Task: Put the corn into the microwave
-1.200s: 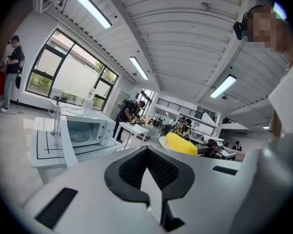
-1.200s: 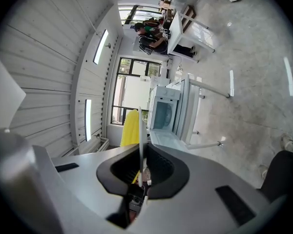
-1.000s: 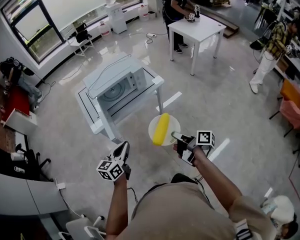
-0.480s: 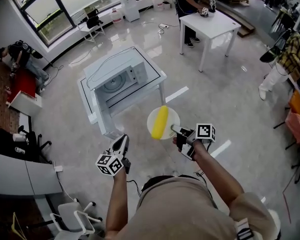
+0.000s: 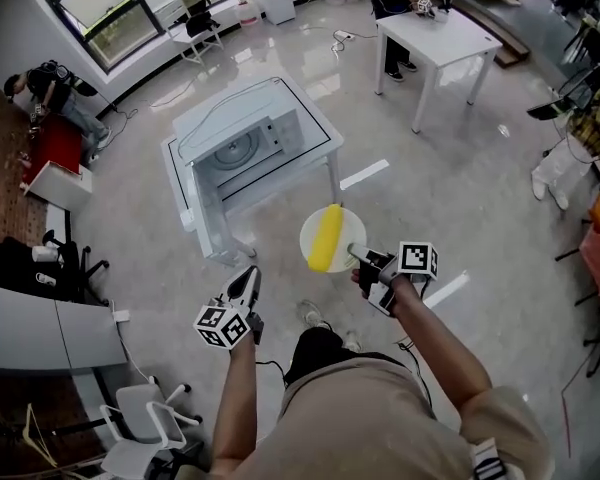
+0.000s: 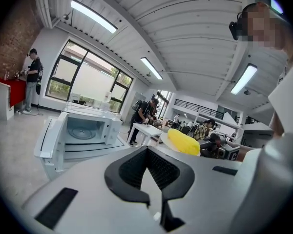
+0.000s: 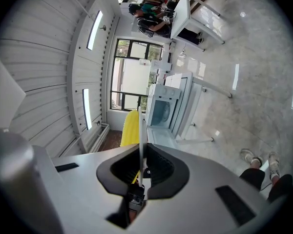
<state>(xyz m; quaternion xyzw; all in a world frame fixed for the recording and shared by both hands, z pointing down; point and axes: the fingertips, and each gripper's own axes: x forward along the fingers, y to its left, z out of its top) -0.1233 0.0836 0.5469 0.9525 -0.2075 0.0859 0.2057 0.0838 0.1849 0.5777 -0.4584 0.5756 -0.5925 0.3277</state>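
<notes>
A yellow corn cob lies on a white plate held in the air in front of me. My right gripper is shut on the plate's near rim; in the right gripper view the plate shows edge-on between the jaws, with the corn to its left. My left gripper hangs shut and holds nothing, to the left of the plate. Ahead stands the white microwave on a small white table, its door open. The left gripper view shows its cavity and the corn.
A second white table with a person at it stands at the back right. A person stands by a red bench at the left. A grey desk and an office chair are at the lower left.
Both grippers, with the plate and corn, have moved forward towards the microwave table, which now stands nearer. The grip on the plate is unchanged.
</notes>
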